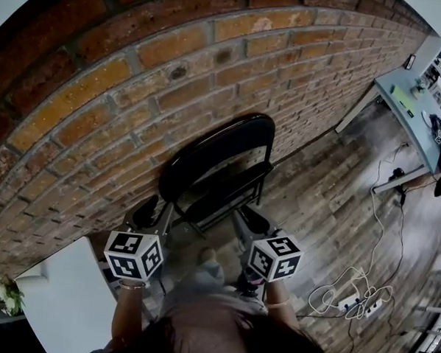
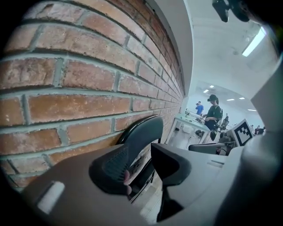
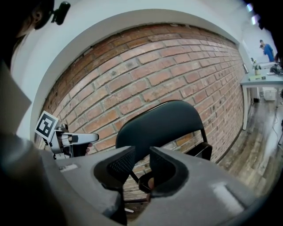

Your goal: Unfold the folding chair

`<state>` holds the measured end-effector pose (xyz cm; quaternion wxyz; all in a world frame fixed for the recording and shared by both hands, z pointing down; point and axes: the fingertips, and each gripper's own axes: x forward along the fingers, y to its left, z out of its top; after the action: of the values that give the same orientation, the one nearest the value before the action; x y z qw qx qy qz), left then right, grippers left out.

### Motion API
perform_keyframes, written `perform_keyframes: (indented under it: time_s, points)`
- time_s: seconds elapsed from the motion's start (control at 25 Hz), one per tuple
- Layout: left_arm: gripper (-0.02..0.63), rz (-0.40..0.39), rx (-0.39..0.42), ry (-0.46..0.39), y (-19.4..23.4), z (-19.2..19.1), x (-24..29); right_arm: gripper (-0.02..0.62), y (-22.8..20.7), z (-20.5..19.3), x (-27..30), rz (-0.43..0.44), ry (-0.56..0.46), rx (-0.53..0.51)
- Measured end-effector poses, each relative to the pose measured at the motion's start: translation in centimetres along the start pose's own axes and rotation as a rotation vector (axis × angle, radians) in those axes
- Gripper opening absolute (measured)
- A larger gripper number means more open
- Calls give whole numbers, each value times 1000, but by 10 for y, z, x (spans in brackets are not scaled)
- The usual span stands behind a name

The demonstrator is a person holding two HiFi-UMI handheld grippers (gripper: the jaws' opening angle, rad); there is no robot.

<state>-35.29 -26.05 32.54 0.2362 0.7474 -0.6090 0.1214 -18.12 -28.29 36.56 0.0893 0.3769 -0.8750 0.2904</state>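
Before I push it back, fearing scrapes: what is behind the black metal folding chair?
A red brick wall; the black folding chair hides its lower bricks.

A red brick wall (image 1: 174,74) rises over a worn wood-plank floor (image 1: 330,192). A pale counter (image 1: 412,116) stands against the wall at the right, with white cables (image 1: 354,293) coiled on the floor nearby. Strip lights (image 2: 254,42) glow on the white ceiling.

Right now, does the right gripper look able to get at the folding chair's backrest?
Probably yes. The right gripper has its jaws apart and empty, the backrest is straight ahead of them, and nothing shows in between. The brick wall only stands behind it.
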Motion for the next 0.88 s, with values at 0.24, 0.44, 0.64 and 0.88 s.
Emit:
perform_keyframes:
  time_s: [0.24,0.44,0.64,0.88]
  points:
    - [164,11,18,34,19,-3,20,115,-12,-12,21,-24,37,20]
    - [189,15,42,76,32,-9,38,126,-23,-23,40,-37,57,53]
    - [207,8,49,106,39,-13,52,140,-32,-38,55,-50,95,83]
    - [213,-9,72,145,44,-20,67,175,-39,-57,70,-67,132,109]
